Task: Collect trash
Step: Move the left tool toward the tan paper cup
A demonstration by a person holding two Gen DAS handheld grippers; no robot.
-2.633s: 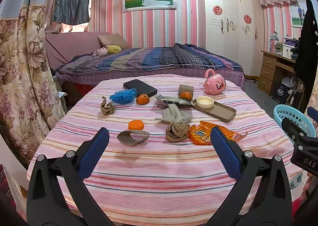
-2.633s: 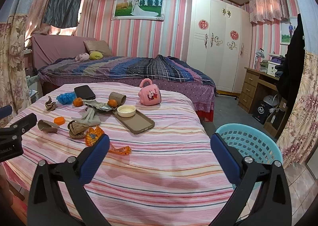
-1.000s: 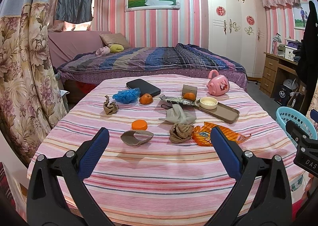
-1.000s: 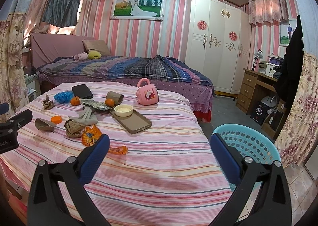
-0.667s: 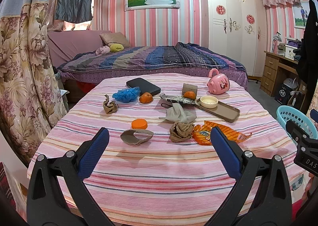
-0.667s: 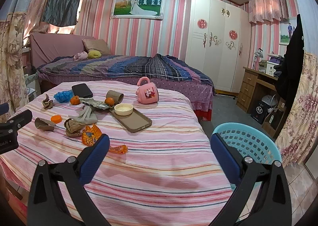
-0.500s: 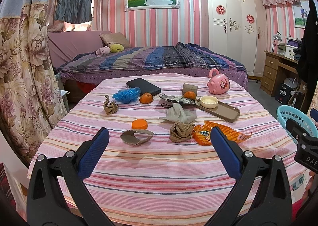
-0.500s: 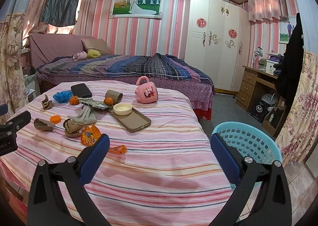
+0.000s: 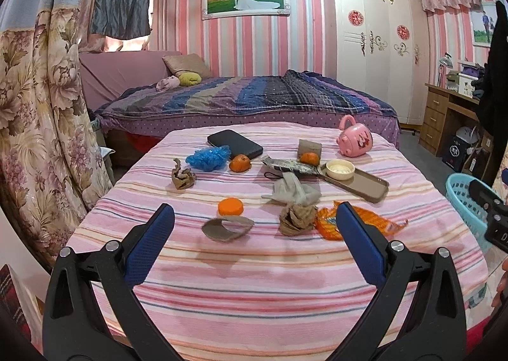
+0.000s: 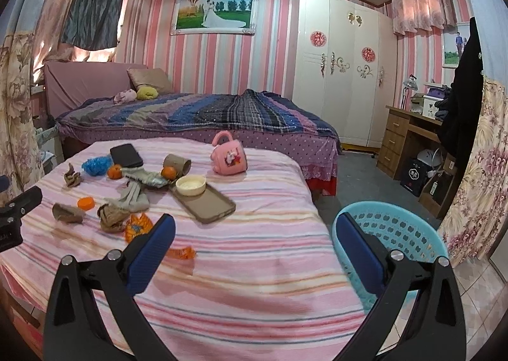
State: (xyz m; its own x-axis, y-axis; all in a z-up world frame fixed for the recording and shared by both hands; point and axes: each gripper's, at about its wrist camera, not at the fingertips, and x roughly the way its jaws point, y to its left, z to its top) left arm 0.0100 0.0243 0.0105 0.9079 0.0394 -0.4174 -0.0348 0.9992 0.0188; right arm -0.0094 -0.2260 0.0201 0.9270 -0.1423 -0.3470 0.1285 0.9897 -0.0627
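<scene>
Left gripper (image 9: 254, 234) wide, empty | right gripper (image 10: 254, 235) wide, empty | crumpled brown paper (image 9: 297, 219) at 1 o'clock on table (image 9: 254, 281): light, soft; likely pinch its raised folds

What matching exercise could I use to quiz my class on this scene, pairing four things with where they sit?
Things:
1. cream bowl
2. blue basket
3. black case
4. orange cap

Places:
A. on the floor, off the table's right side
B. just behind the flattened cardboard tube
C. at the far end of the brown tray
D. far left part of the table, behind the blue crumpled bag

Pairs: 1-C, 2-A, 3-D, 4-B
</scene>
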